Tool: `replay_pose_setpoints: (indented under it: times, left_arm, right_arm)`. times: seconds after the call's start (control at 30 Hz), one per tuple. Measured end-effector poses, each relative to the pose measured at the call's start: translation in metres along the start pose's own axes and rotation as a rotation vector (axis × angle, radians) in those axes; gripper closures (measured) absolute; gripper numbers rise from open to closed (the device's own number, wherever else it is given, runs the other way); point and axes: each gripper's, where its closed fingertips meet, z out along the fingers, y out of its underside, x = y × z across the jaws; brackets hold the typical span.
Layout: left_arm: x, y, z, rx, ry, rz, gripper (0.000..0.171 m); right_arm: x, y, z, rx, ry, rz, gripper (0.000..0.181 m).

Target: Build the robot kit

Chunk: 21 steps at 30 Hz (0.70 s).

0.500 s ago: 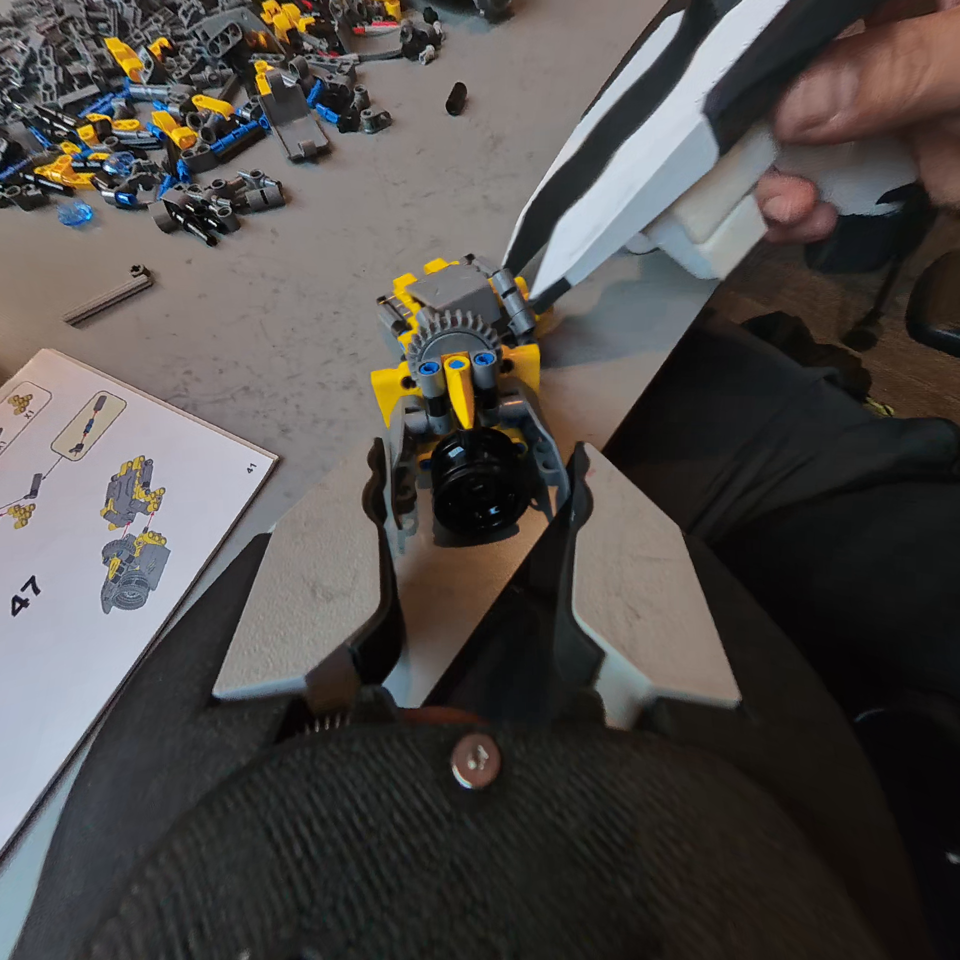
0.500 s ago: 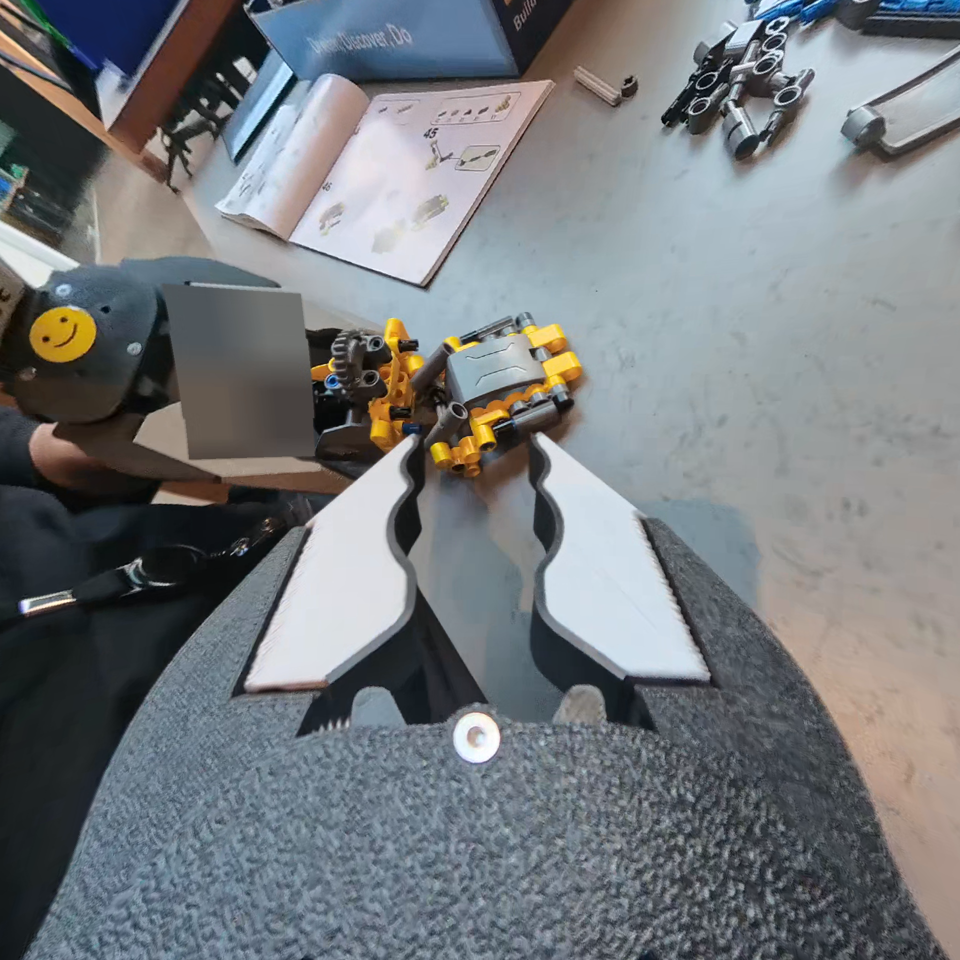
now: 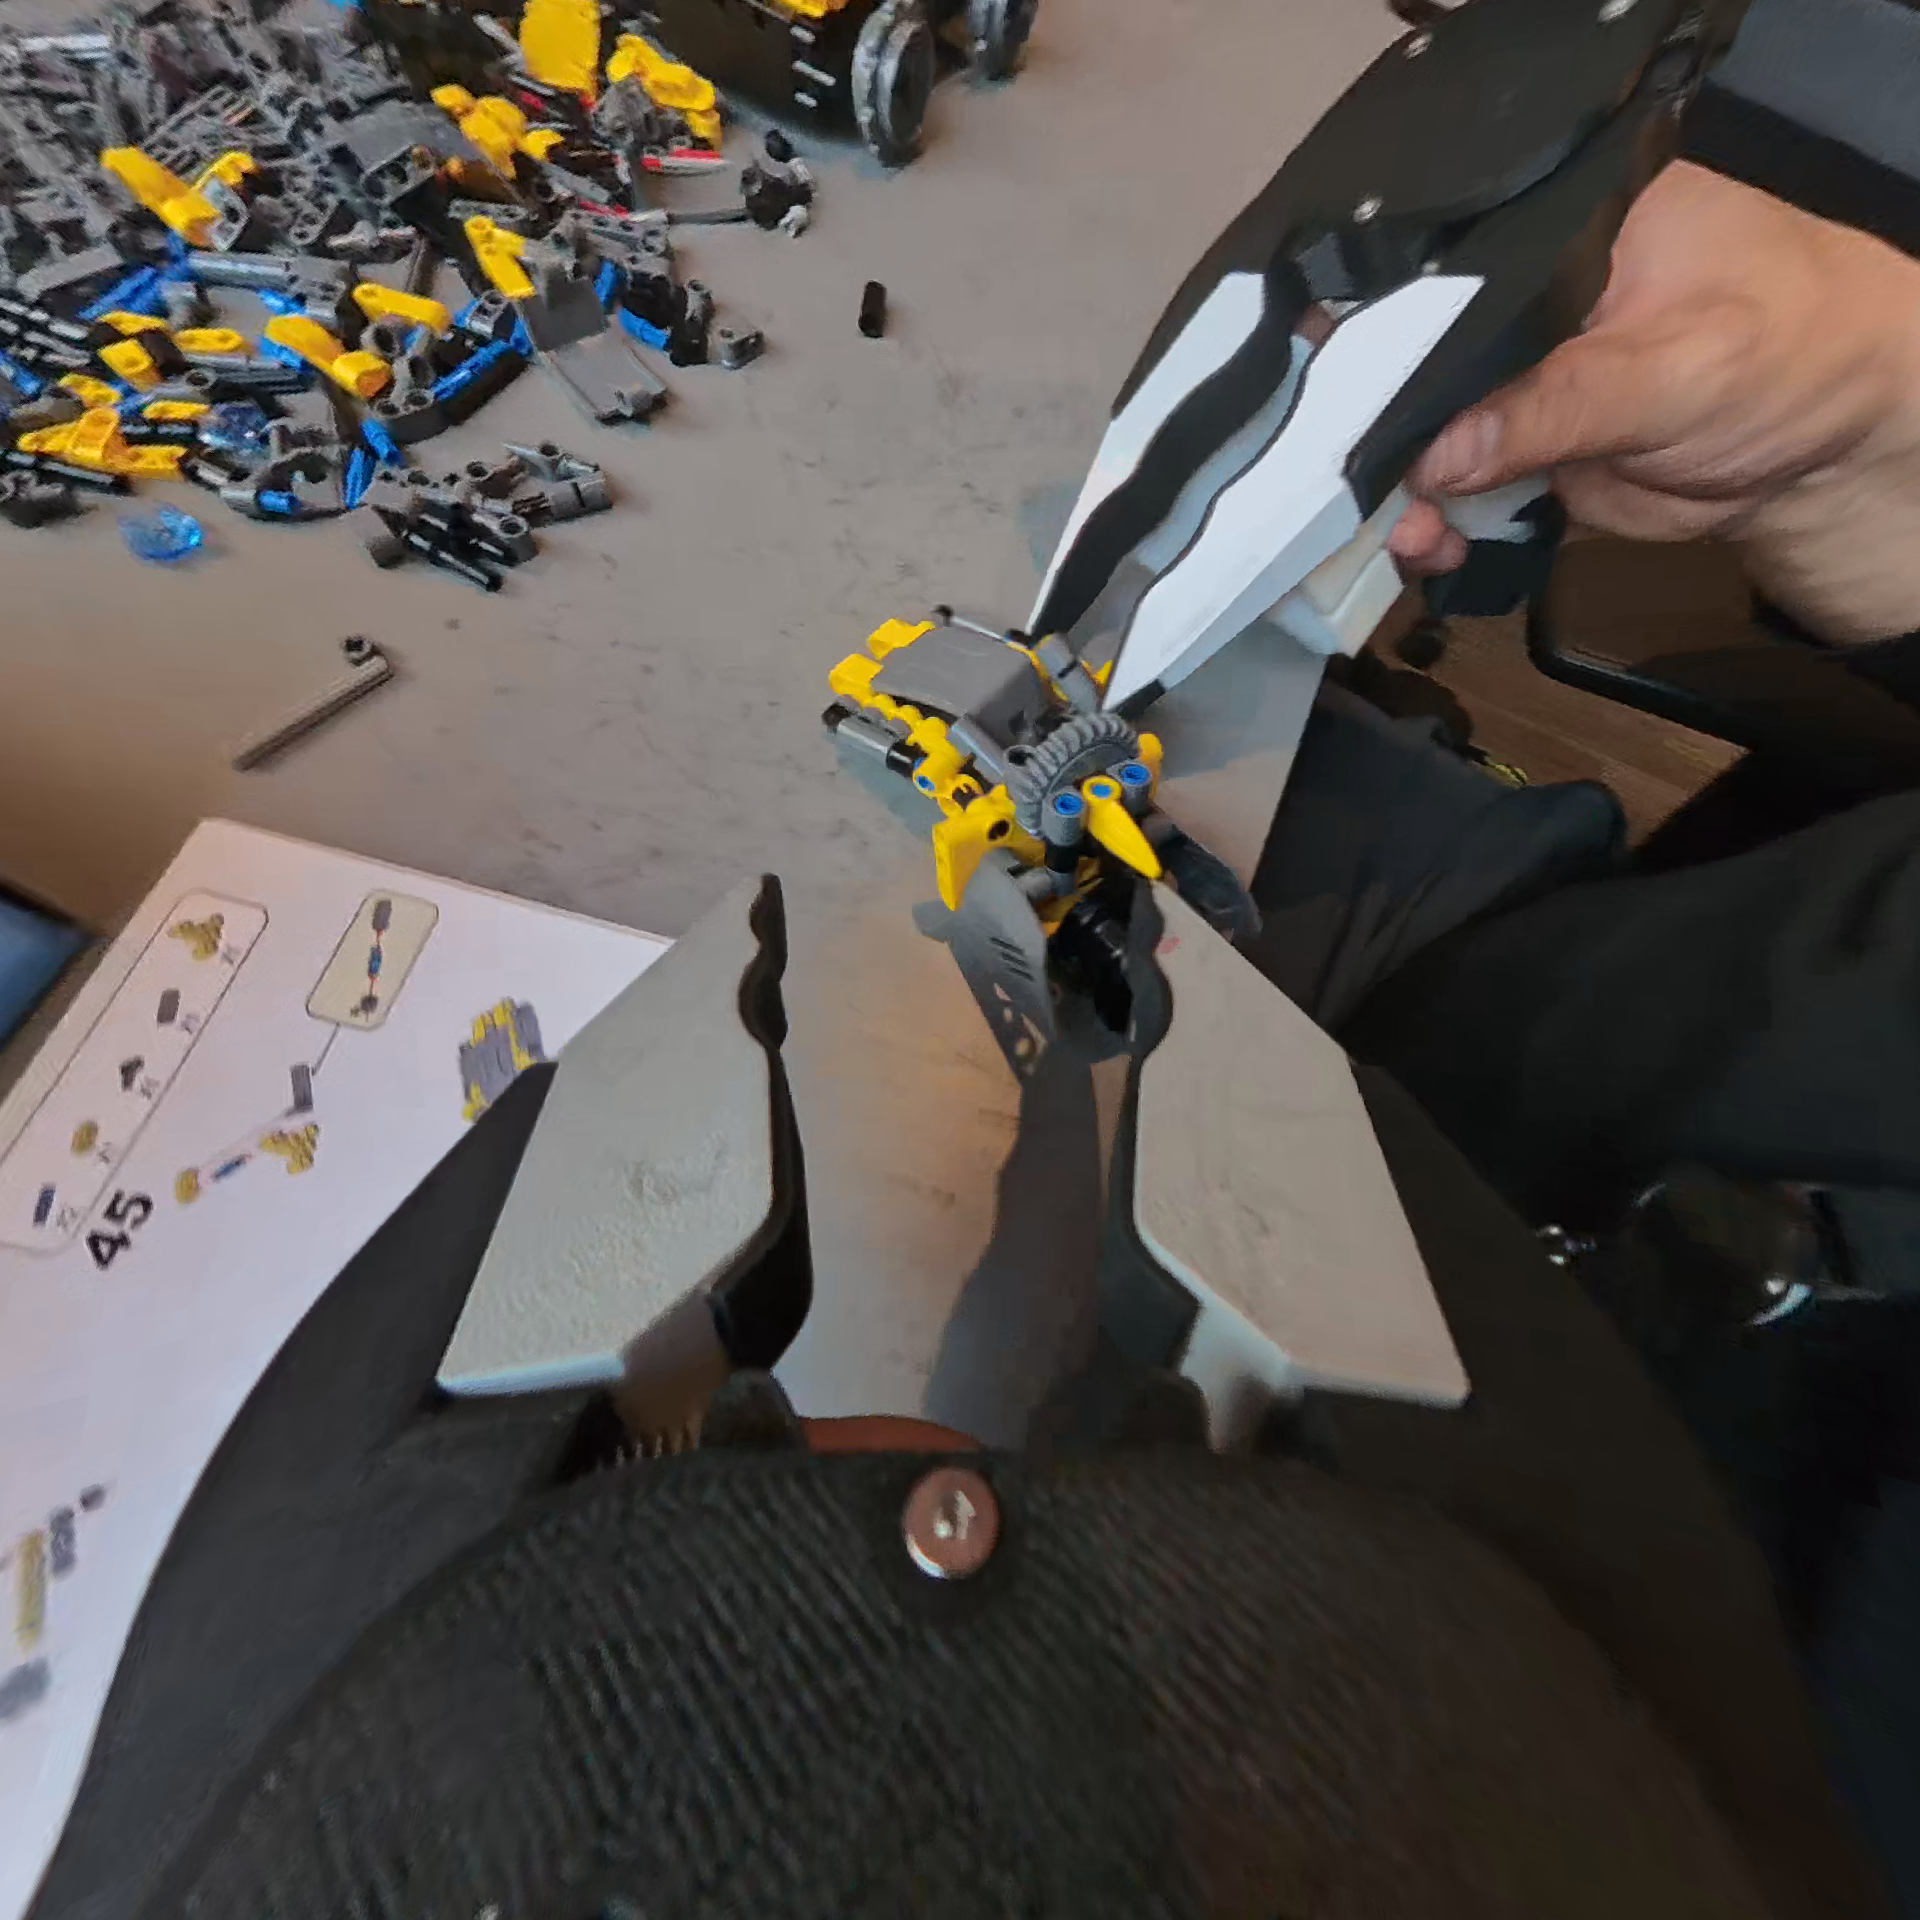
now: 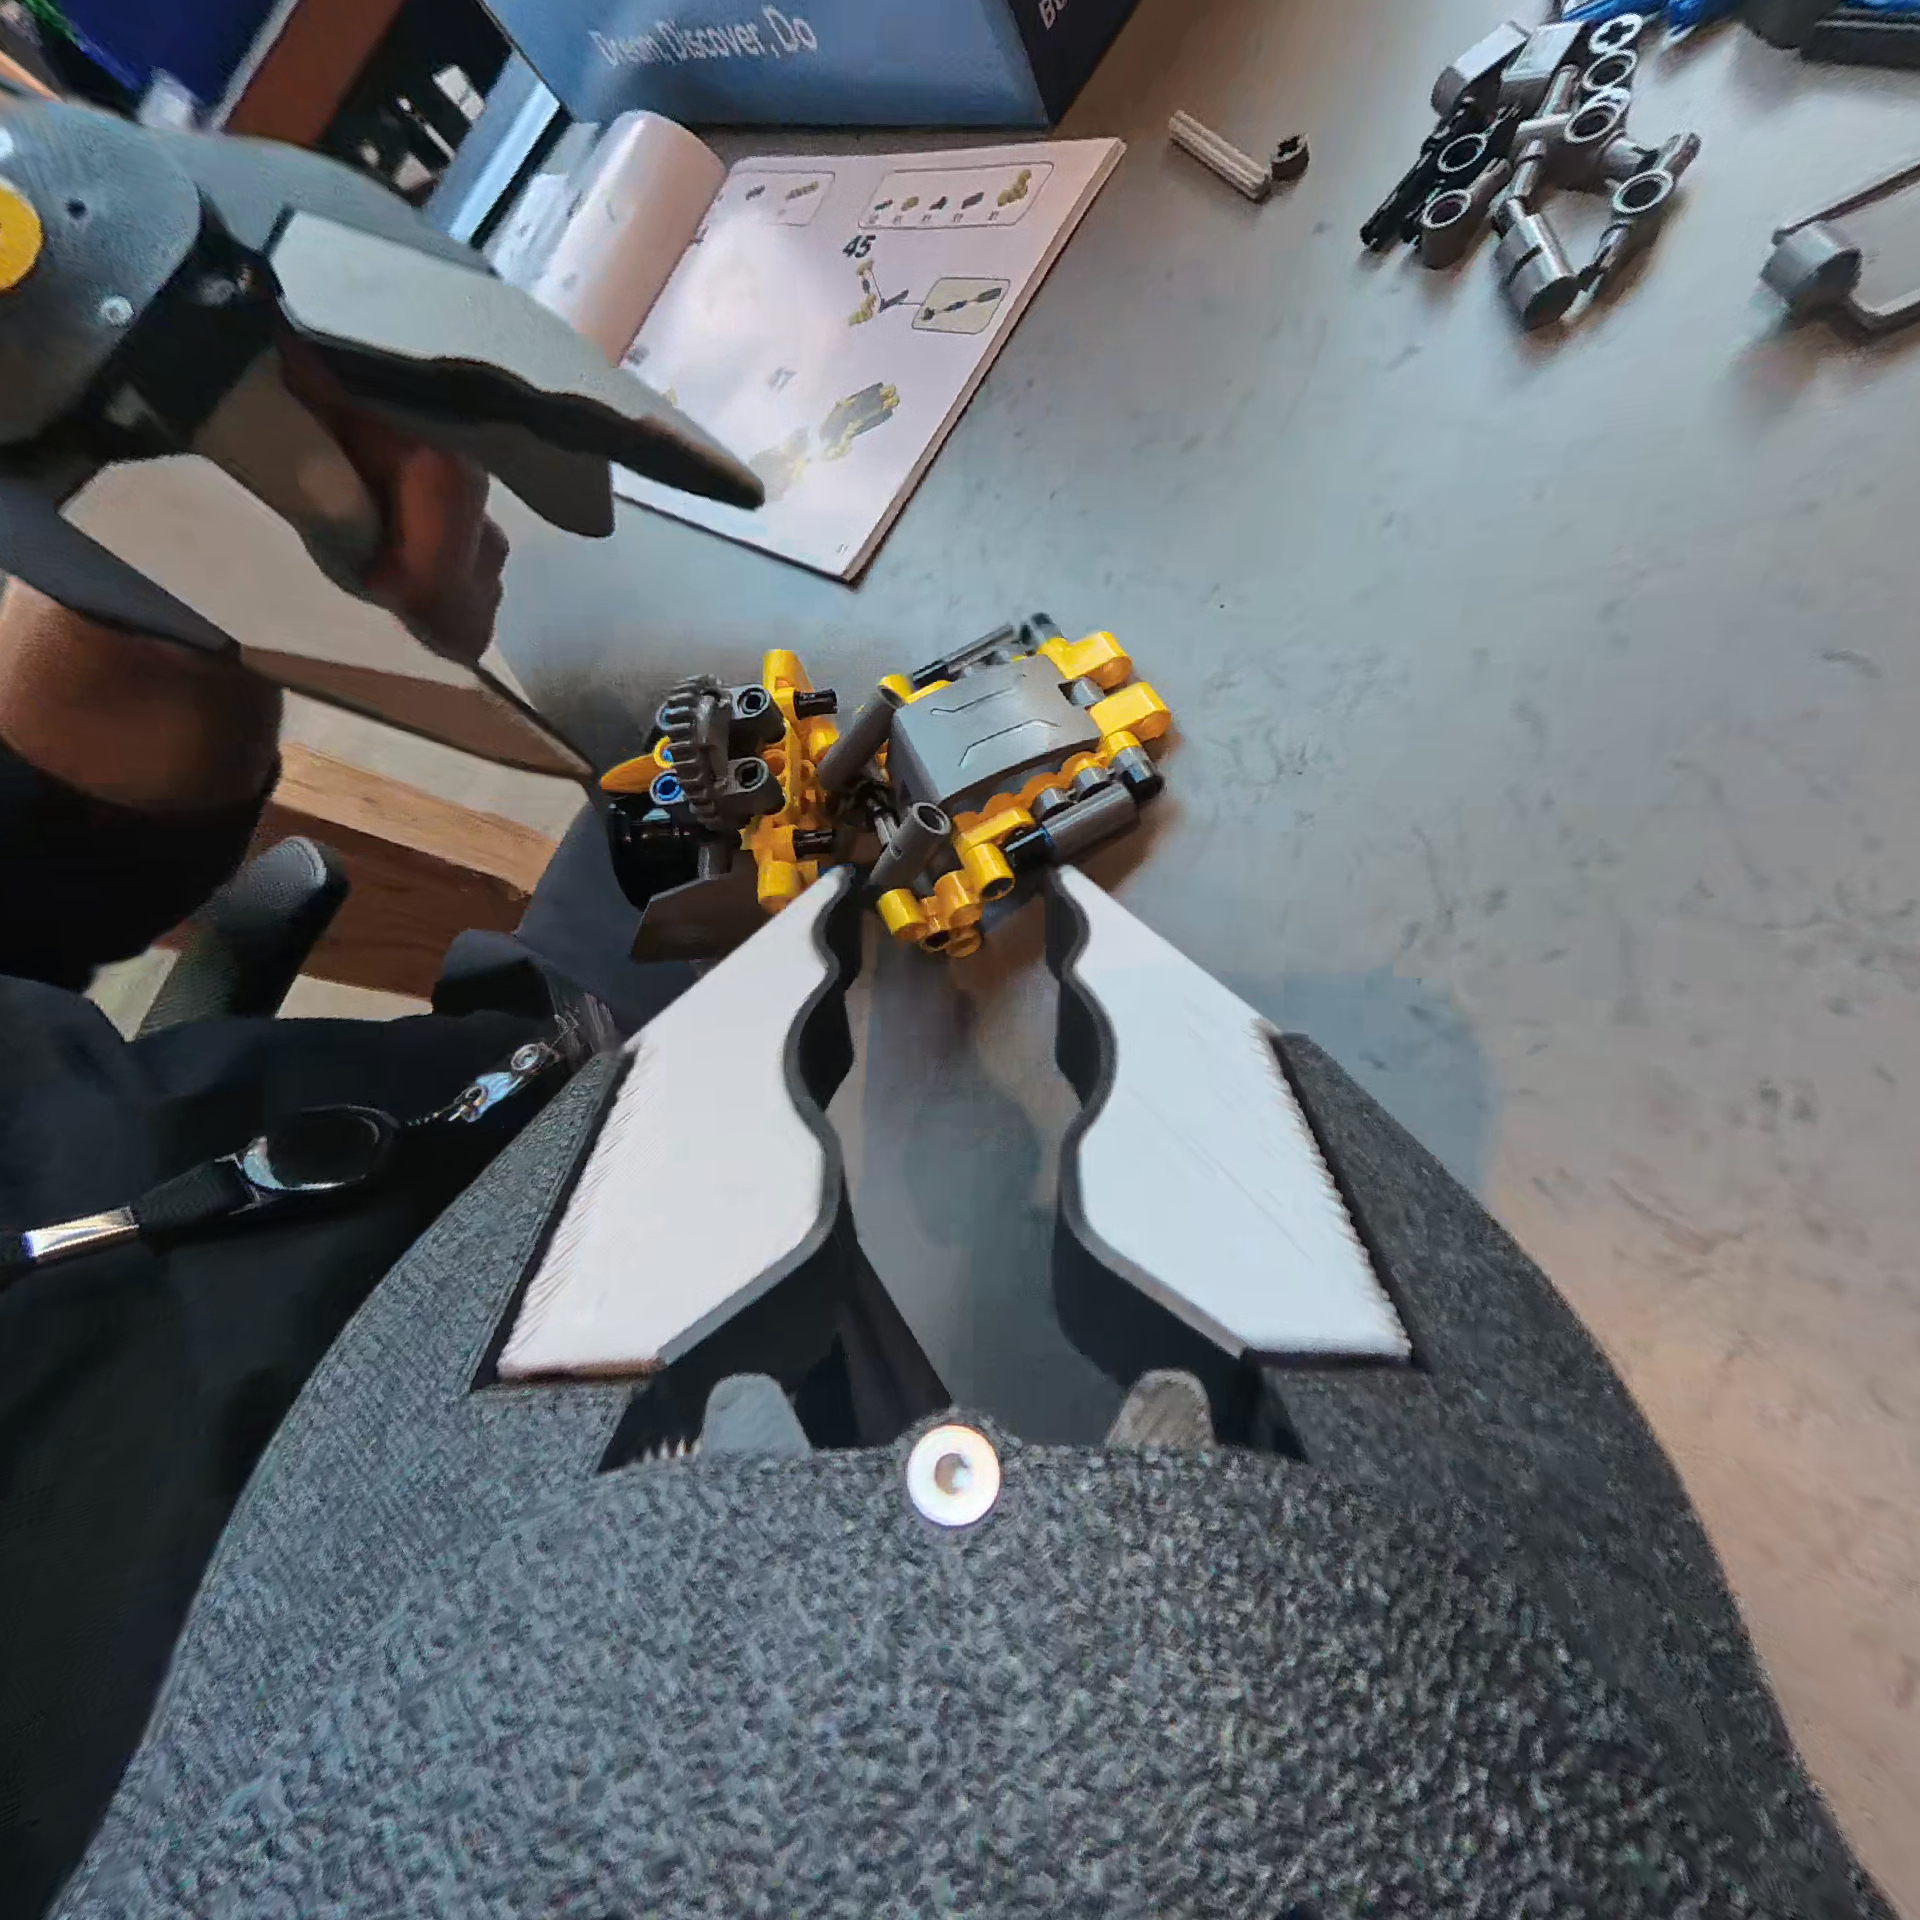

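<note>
From the left wrist view, we see our left hand-held gripper point(image 3: 956, 914) spread wide and grasping nothing, its right finger point(image 3: 1247, 1122) just beside the dark grey side panel and black wheel of a small yellow-and-grey plastic brick model point(image 3: 1023, 769) that sits near the edge of the grey tabletop point(image 3: 644, 686). Beyond the model, the right hand-held gripper point(image 3: 1081, 665), held by a hand point(image 3: 1704, 416), reaches its white fingertips down to the model's far end. An open white instruction booklet point(image 3: 208, 1143) lies at the lower left, a loose dark grey axle point(image 3: 312, 712) near it, and a heap of yellow, blue and grey loose bricks point(image 3: 312, 312) fills the far left. From the right wrist view, our right hand-held gripper point(image 4: 951, 894) is parted and clasps nothing; its left fingertip touches the model point(image 4: 997, 748) near a yellow connector, while the right fingertip stands just clear of it. The left hand-held gripper point(image 4: 665, 623) hangs released above the model's gear end. The booklet point(image 4: 935, 343) lies beyond, with a grey beam assembly point(image 4: 1548, 177) at the far right.
</note>
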Motion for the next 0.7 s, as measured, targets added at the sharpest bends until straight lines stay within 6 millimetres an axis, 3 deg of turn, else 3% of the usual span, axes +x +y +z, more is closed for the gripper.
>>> replay_pose_setpoints:
  times: [0.2,0.43,0.7]
  left_arm:
    - [-0.003,0.011,0.014,-0.085,0.256,-0.123,0.114]
    - [-0.010,-0.006,0.025,-0.054,0.466,-0.380,0.113]
    - [-0.014,-0.017,0.029,-0.077,0.600,-0.501,0.112]
  right_arm:
    - [0.000,-0.001,0.006,-0.018,0.011,-0.060,0.157]
    - [0.004,-0.011,0.010,0.026,0.047,-0.137,0.158]
    - [0.006,-0.022,-0.001,0.101,0.028,-0.096,0.158]
